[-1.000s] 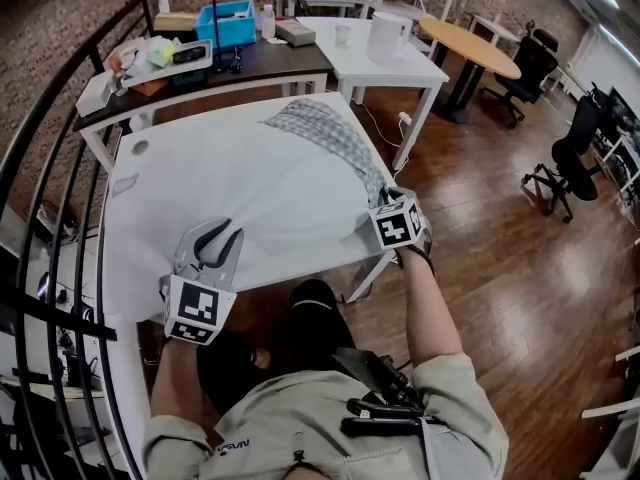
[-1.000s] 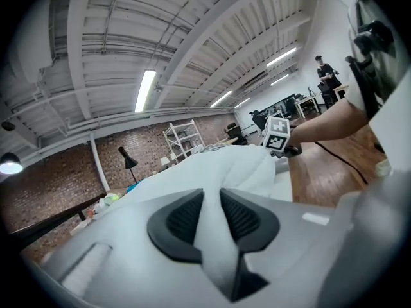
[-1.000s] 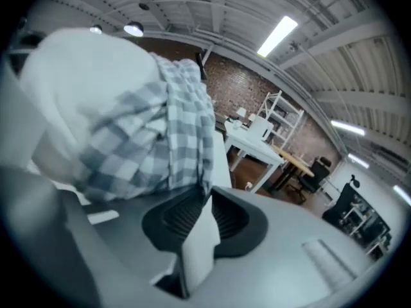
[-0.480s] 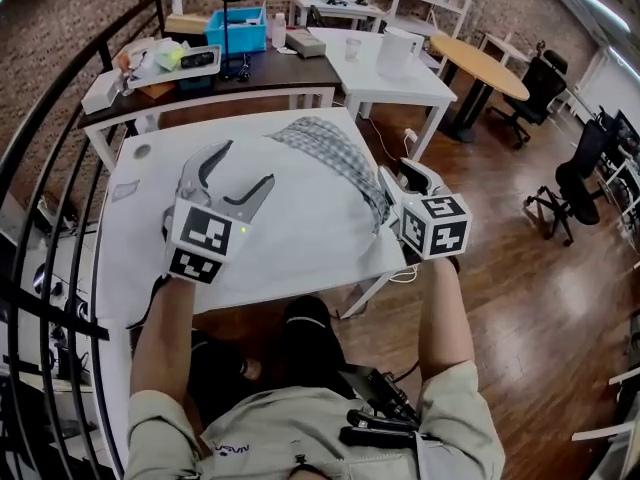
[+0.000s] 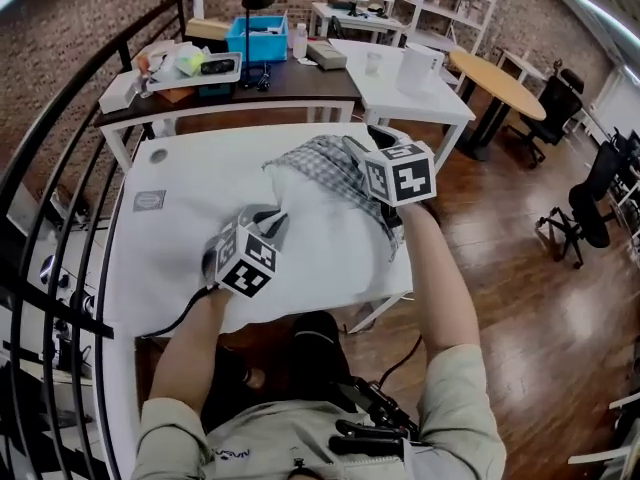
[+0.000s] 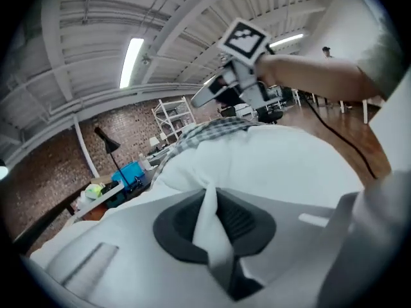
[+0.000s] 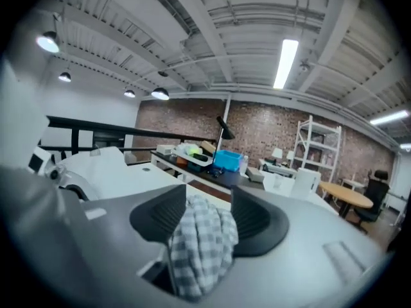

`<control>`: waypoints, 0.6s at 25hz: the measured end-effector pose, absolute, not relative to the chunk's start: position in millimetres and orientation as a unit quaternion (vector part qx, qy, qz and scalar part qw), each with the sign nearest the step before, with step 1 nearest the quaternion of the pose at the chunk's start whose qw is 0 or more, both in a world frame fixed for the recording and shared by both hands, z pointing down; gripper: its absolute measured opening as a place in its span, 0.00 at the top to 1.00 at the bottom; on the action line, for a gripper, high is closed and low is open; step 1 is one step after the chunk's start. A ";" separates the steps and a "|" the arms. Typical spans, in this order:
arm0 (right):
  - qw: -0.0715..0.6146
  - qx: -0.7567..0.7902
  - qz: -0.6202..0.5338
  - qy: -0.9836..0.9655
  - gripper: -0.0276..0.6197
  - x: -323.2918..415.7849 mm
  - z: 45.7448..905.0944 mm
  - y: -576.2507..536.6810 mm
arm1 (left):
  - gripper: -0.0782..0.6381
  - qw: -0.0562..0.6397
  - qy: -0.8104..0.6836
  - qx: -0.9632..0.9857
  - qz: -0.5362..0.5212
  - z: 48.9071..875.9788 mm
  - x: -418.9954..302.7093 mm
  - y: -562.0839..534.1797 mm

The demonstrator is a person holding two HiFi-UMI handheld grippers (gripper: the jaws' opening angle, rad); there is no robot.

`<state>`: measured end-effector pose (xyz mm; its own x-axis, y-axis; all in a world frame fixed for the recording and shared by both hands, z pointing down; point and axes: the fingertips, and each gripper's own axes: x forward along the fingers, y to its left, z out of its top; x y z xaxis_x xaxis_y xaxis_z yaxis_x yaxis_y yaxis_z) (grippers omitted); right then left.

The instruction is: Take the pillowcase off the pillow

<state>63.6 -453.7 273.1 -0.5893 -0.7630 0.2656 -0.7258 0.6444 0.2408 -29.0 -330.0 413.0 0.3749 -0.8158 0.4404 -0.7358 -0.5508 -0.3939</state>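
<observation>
A white pillow [image 5: 320, 238] lies on the white table [image 5: 180, 218], its far end still inside a grey-checked pillowcase [image 5: 325, 163]. My left gripper [image 5: 272, 216] rests on the pillow's near left part. In the left gripper view its jaws [image 6: 209, 197] are closing, and a fold of white pillow fabric [image 6: 209, 217] is pinched between the pads. My right gripper [image 5: 362, 143] is raised over the checked end. In the right gripper view its jaws [image 7: 209, 210] are opening, with a thick bunch of checked pillowcase [image 7: 200, 242] filling the gap and touching both pads.
Beyond the table stands a dark desk with a blue bin [image 5: 258, 38] and a lamp. A white table [image 5: 400, 78] and a round wooden table [image 5: 495, 73] are further right. A black railing [image 5: 50, 198] runs along the left. Office chairs [image 5: 600, 188] stand on the wooden floor.
Both grippers have moved from the table's near edge up onto the pillow. The left one opened wide, then closed on white fabric. The right one went to the checked end.
</observation>
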 end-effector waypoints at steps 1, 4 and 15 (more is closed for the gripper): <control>0.203 0.412 -0.053 -0.887 0.62 54.2 281.3 -460.4 | 0.85 0.084 0.474 -0.822 -0.303 415.2 -27.5 -324.8; 0.309 0.382 -0.047 -0.870 0.53 30.0 323.4 -474.0 | 0.85 0.119 0.492 -0.811 -0.293 410.2 -29.1 -314.6; 0.305 0.500 -0.092 -0.805 0.92 72.2 292.0 -521.9 | 0.86 0.188 0.534 -0.804 -0.184 322.8 -49.2 -271.2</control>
<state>72.2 -521.9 292.0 -0.3131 -0.8617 0.3992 -0.7493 0.4824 0.4536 -49.2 -271.2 322.8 0.3623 -0.9272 0.0948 -0.7884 -0.3591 -0.4994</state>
